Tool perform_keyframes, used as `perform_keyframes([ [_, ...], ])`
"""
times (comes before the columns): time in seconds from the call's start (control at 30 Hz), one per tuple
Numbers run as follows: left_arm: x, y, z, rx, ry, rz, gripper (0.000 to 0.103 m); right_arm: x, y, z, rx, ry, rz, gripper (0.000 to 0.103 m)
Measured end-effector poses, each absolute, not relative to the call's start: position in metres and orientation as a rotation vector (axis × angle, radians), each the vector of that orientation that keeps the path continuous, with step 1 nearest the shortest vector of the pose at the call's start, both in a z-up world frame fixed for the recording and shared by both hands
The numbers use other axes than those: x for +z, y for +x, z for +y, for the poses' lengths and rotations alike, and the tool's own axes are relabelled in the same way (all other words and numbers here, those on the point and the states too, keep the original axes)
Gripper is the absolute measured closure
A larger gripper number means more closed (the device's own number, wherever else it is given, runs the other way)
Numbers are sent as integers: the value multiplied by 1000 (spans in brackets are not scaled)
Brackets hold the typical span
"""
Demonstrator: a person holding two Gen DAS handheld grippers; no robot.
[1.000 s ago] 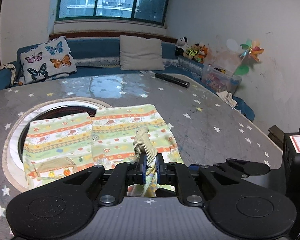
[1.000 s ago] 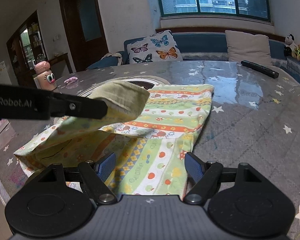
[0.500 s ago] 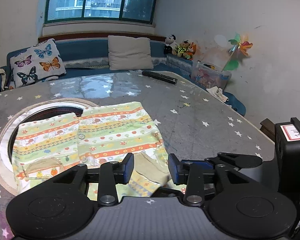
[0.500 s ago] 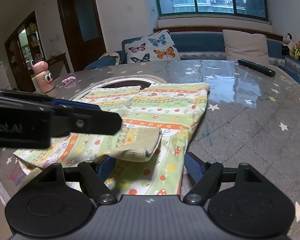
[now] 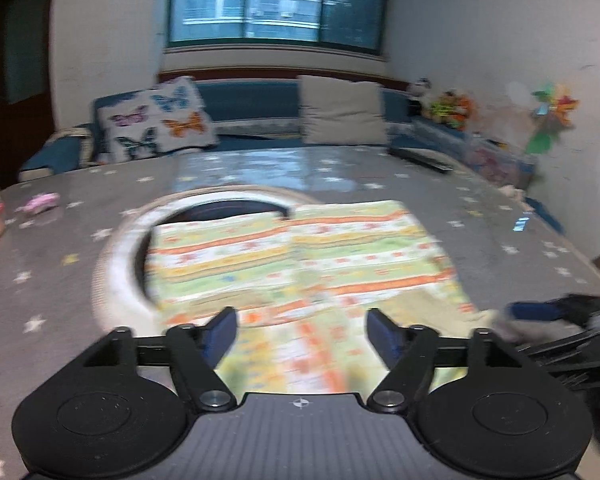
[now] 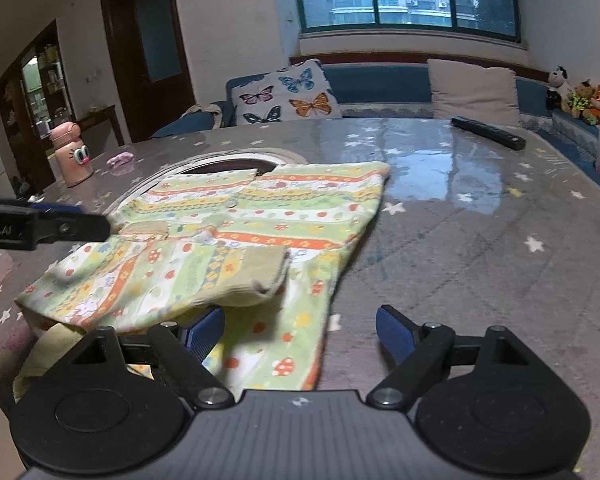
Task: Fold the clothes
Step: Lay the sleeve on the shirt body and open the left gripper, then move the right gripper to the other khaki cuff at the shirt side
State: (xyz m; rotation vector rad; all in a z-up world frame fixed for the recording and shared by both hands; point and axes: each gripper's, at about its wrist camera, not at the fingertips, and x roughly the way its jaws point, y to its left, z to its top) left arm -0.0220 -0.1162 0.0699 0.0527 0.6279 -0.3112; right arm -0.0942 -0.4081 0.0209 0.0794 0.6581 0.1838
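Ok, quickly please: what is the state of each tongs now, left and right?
Left tongs: open, holding nothing, above the patterned shirt.
Right tongs: open, holding nothing, the shirt's folded sleeve just ahead.

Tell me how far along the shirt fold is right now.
Done: one sleeve lies folded across the patterned shirt, its ribbed cuff resting on the body. In hand: nothing; the left gripper and right gripper are both open and empty. Left: the shirt is spread over the star-print table, so the other sleeve, hard to make out here, and the body fold likely remain.
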Motion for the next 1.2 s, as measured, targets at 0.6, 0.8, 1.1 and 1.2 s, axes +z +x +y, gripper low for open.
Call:
perform_keyframes([
  [0.6, 39, -18, -51, -66, 103, 672, 6, 30, -82, -404, 154, 55, 639, 15],
  [0.8, 20, -10, -45, 6, 178, 711, 6, 16, -78, -390, 164, 13, 697, 15],
  [1.1, 39, -1, -54, -29, 169, 656, 5, 29, -67, -381, 171, -20, 669, 15],
  [1.2, 41, 9, -68, -59, 190, 646, 5, 29, -55, -373, 176, -32, 666, 15],
])
